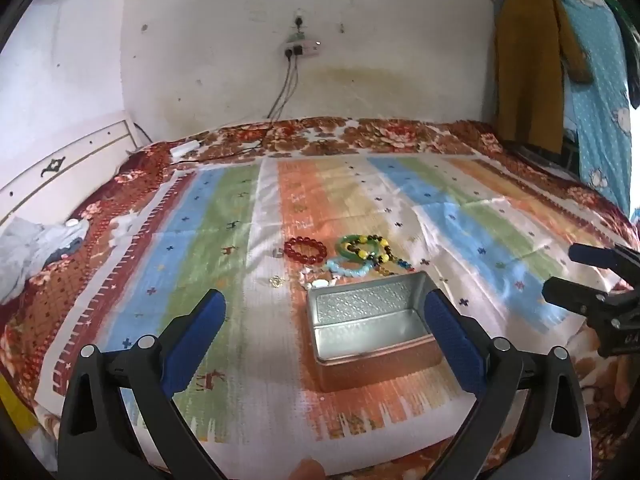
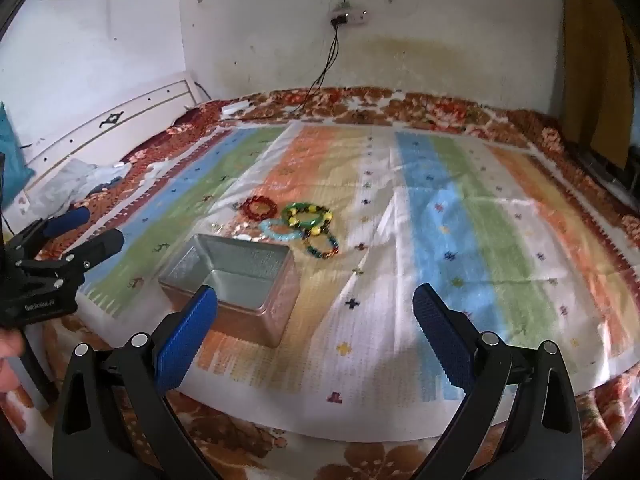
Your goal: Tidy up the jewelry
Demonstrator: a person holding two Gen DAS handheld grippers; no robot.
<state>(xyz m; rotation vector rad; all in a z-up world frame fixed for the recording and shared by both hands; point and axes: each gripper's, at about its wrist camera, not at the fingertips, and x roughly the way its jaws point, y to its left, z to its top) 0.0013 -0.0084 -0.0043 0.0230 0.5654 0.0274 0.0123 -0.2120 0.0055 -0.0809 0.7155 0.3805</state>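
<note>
An open, empty metal tin [image 1: 372, 326] [image 2: 240, 276] sits on a striped cloth on the bed. Just beyond it lie a red bead bracelet [image 1: 306, 251] [image 2: 259, 206], a green bangle with a yellow-and-dark bead bracelet [image 1: 362, 247] [image 2: 307, 216], a pale blue bracelet [image 1: 348, 268] [image 2: 278, 230], a dark multicolour bracelet [image 2: 322, 245] and small pieces [image 1: 277, 280]. My left gripper [image 1: 326, 320] is open and empty, near the tin. My right gripper [image 2: 316, 312] is open and empty, right of the tin.
The striped cloth [image 1: 460, 220] [image 2: 460, 220] covers a floral bedspread. A white headboard [image 1: 60, 172] stands at left, with crumpled cloth [image 1: 36, 248] near it. Cables hang from a wall socket [image 1: 298, 46]. Hanging clothes [image 1: 532, 64] are at right.
</note>
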